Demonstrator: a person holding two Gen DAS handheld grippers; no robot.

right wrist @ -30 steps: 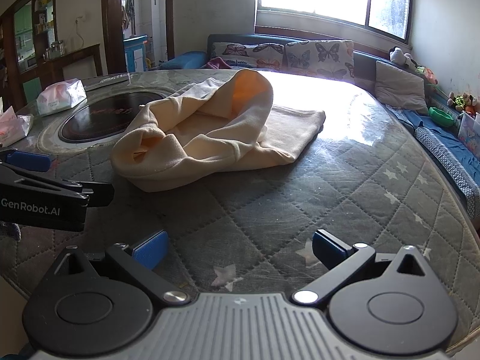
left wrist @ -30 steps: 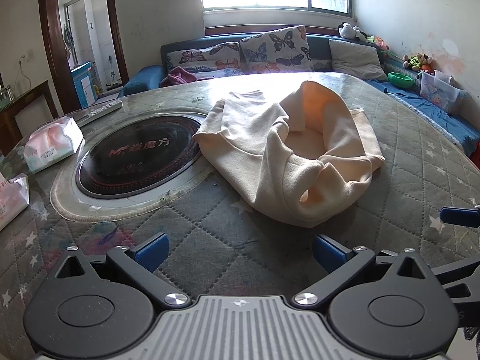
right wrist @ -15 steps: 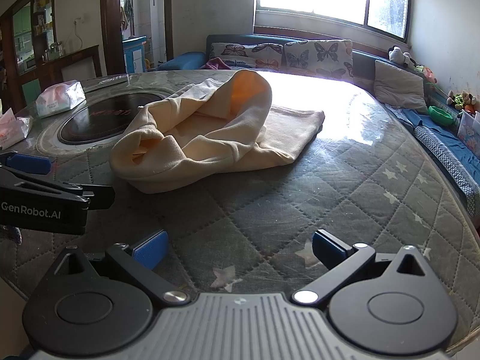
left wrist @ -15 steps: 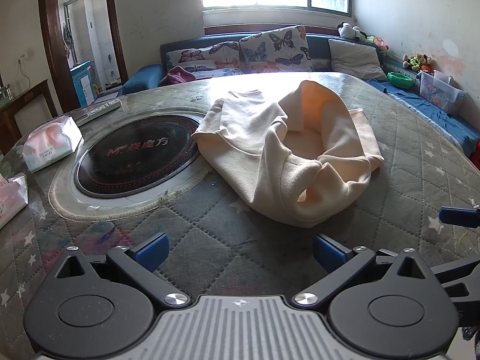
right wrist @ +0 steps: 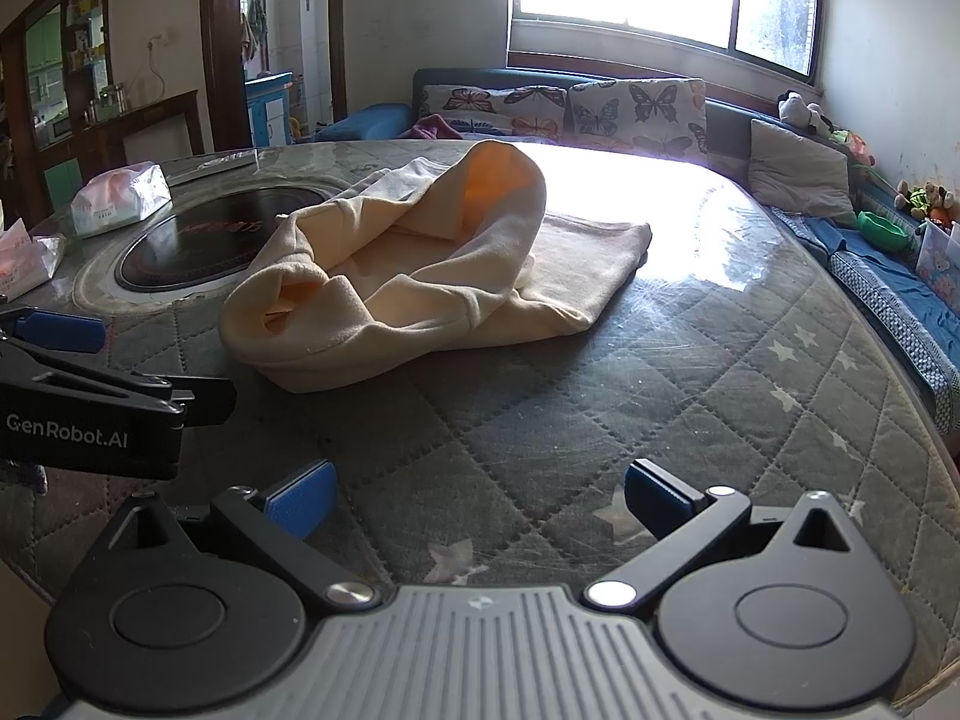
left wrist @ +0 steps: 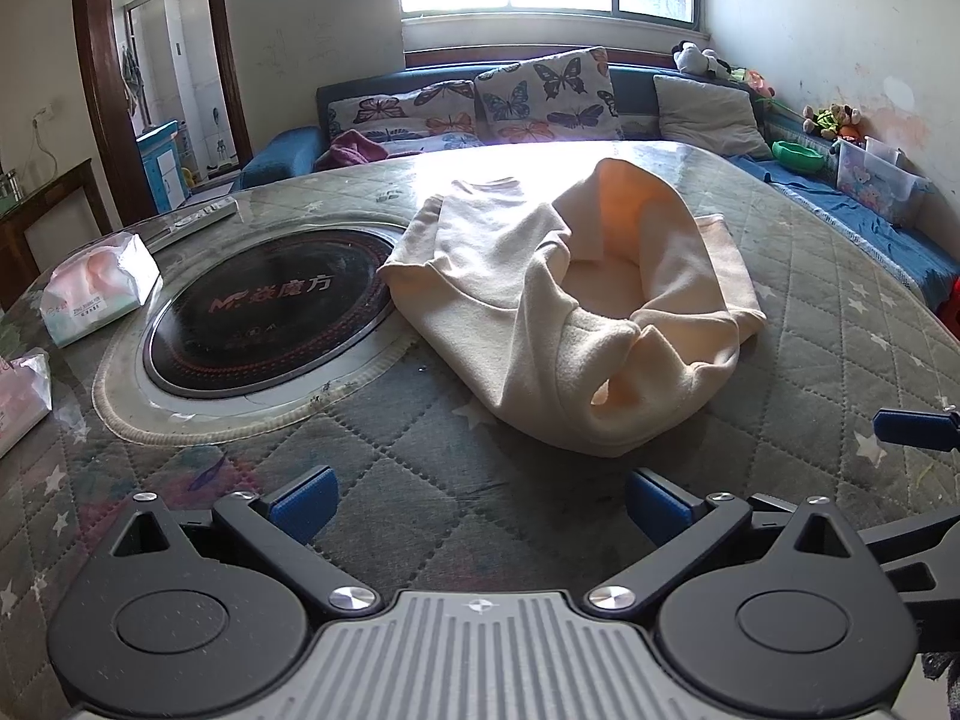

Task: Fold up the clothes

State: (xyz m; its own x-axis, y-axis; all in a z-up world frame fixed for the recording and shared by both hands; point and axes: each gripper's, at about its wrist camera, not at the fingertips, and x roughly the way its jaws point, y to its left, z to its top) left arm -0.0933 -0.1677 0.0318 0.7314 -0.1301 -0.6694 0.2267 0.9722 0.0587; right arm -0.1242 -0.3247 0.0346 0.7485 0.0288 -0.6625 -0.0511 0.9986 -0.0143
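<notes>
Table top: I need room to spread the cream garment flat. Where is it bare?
Bare quilted cover lies right of the cream garment up to the table's edge, and in front, between it and both open hand-held grippers. The left is crowded: the round cooktop and tissue packs.

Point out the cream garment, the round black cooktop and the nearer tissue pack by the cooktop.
cream garment [left wrist: 510, 300], left wrist view, on its flat front panel.
round black cooktop [left wrist: 264, 312], left wrist view, on the glass centre.
tissue pack [right wrist: 120, 201], right wrist view, on its side face.

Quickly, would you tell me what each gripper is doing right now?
Left gripper: open, holding nothing.
Right gripper: open, holding nothing.
</notes>
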